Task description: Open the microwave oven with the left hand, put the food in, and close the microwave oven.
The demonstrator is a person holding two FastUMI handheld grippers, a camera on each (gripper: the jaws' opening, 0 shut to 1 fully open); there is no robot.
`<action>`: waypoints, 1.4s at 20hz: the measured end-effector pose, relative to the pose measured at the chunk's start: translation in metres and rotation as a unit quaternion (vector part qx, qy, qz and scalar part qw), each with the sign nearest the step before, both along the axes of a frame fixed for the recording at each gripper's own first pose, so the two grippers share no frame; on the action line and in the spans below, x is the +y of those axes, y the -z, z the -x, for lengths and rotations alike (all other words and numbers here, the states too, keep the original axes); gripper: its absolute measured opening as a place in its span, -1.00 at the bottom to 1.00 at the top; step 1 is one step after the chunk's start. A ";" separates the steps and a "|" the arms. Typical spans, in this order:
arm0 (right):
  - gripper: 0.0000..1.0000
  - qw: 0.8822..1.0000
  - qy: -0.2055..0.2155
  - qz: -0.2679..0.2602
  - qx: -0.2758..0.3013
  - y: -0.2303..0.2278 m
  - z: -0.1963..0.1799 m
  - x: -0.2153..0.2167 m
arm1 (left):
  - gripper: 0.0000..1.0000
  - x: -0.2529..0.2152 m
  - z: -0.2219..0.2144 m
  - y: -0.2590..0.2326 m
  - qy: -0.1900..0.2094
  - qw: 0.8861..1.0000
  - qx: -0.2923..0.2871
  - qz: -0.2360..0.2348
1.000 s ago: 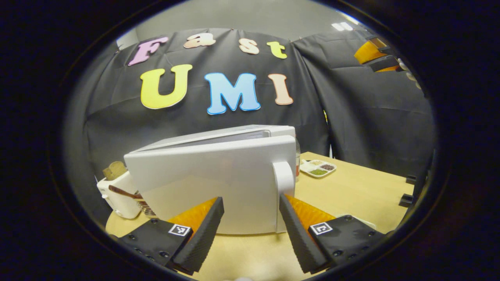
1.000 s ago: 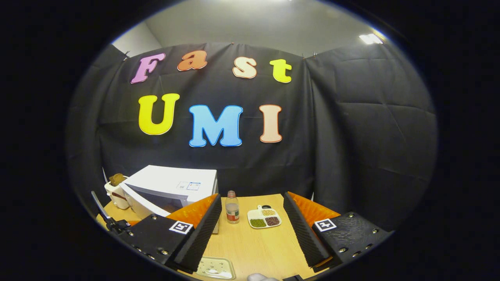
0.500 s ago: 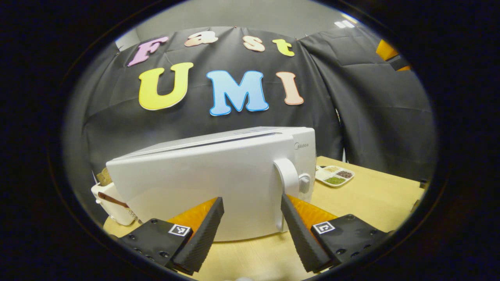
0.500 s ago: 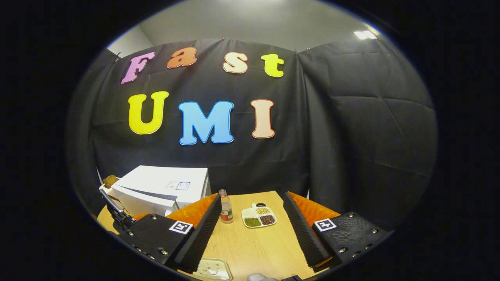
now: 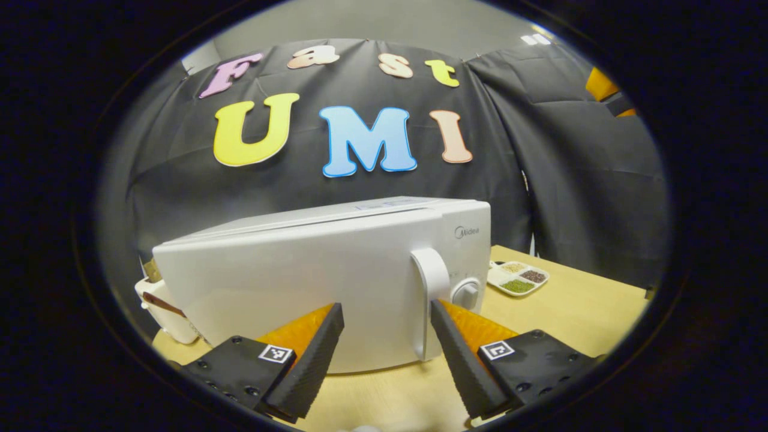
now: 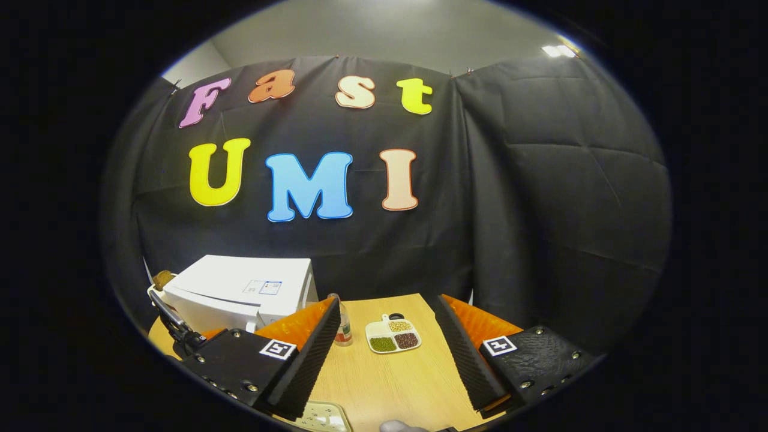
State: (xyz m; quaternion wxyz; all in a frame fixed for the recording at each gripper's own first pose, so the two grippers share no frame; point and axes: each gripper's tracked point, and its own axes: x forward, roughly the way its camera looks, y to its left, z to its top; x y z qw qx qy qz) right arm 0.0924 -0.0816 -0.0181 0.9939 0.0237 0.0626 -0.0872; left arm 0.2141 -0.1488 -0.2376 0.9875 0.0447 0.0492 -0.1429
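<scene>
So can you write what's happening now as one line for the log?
door: nearly shut | left tongs: open, at handle | right tongs: open, empty, over table

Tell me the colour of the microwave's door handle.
White, like the rest of the microwave; the door handle shows best in the left gripper view.
</scene>
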 end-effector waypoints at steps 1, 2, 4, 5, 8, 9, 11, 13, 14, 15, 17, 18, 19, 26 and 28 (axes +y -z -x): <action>0.94 1.000 -0.005 -0.002 0.002 0.001 -0.001 0.002 | 0.98 -0.001 -0.001 0.001 -0.001 1.000 -0.001 -0.001; 0.94 1.000 -0.009 -0.004 0.002 0.002 -0.001 0.005 | 0.95 -0.001 0.001 -0.001 -0.006 1.000 -0.002 -0.006; 0.94 1.000 -0.016 -0.003 0.002 0.001 -0.003 0.007 | 0.90 0.006 -0.009 -0.005 -0.038 0.999 -0.014 -0.012; 0.94 1.000 -0.022 -0.007 0.003 0.002 -0.003 0.010 | 0.94 -0.003 -0.014 0.004 -0.025 1.000 0.007 -0.002; 0.94 0.999 -0.037 -0.009 0.003 0.000 0.002 0.015 | 0.89 -0.003 -0.014 -0.007 -0.034 0.999 -0.005 -0.019; 0.94 0.999 -0.039 -0.007 0.000 -0.001 0.004 0.014 | 0.89 -0.001 -0.008 -0.011 -0.035 0.999 -0.011 -0.028; 0.94 0.999 -0.047 -0.015 -0.004 -0.004 0.009 0.017 | 0.95 0.000 0.004 -0.017 -0.030 0.999 -0.012 -0.023; 0.94 0.998 -0.055 -0.016 -0.008 -0.008 0.012 0.018 | 0.95 0.007 0.027 -0.023 -0.033 0.999 0.000 -0.017; 0.94 0.998 -0.059 -0.015 -0.014 -0.012 0.015 0.019 | 0.95 0.011 0.040 -0.029 -0.035 0.999 0.003 -0.009; 0.94 0.998 -0.065 -0.014 -0.018 -0.015 0.018 0.023 | 0.94 0.018 0.053 -0.038 -0.038 0.999 0.005 -0.005; 0.94 0.996 -0.081 -0.010 -0.024 -0.019 0.024 0.030 | 1.00 0.036 0.077 -0.065 -0.054 0.999 0.004 -0.005; 0.94 0.995 -0.092 -0.010 -0.028 -0.023 0.027 0.035 | 1.00 0.047 0.088 -0.081 -0.063 0.998 0.004 -0.006; 0.94 0.994 -0.100 -0.010 -0.032 -0.026 0.031 0.039 | 0.94 0.058 0.099 -0.097 -0.073 0.997 0.004 -0.003; 0.94 0.988 -0.137 -0.015 -0.068 -0.052 0.055 0.060 | 1.00 0.136 0.168 -0.226 -0.137 0.990 -0.028 0.036; 0.94 0.988 -0.134 -0.007 -0.074 -0.054 0.060 0.063 | 0.99 0.155 0.188 -0.255 -0.144 0.988 -0.040 0.035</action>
